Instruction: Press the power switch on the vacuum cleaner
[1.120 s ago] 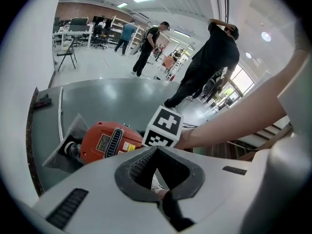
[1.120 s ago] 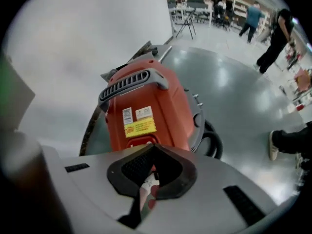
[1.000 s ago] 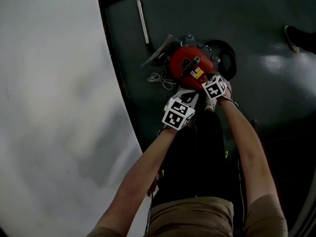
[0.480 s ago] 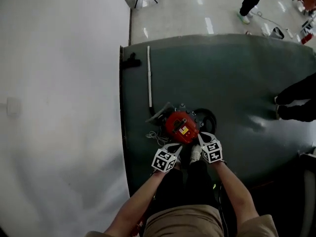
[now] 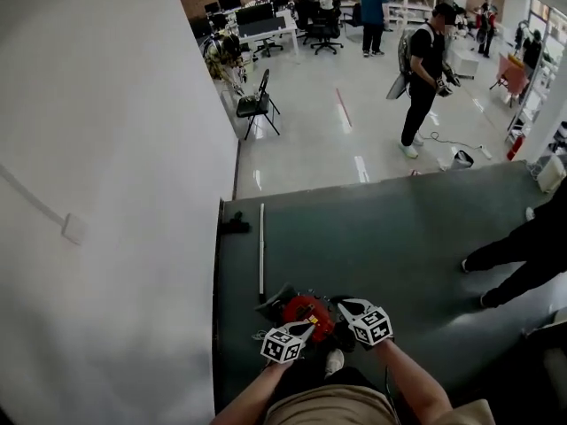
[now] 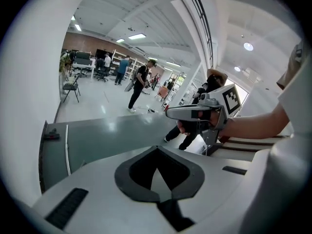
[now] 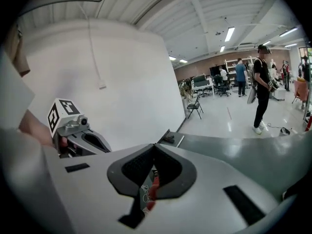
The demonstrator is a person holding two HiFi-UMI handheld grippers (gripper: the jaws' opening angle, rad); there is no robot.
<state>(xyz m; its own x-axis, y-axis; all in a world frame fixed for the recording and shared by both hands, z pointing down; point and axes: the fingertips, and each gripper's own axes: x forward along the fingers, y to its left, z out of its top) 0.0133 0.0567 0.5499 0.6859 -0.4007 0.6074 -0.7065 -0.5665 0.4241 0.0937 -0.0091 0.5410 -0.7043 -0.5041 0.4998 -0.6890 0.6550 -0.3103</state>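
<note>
Holding the left tongs [image 6: 156, 149] and the right tongs [image 7: 155, 146] shut tip to tip, nothing clamped in either. Hovering both above the red vacuum cleaner [image 5: 306, 311], parked on the dark green surface [image 5: 399, 237] at the person's feet, low and between the two tools, seemingly nearer the right. Cannot make out the power switch, nor any clear long axis of the body. Through the right tongs' gap: a sliver of red shell and cord [image 7: 145, 195] underneath. Through the left: only surface, a thin tube [image 6: 67, 155] and the far hall, no vacuum.
</note>
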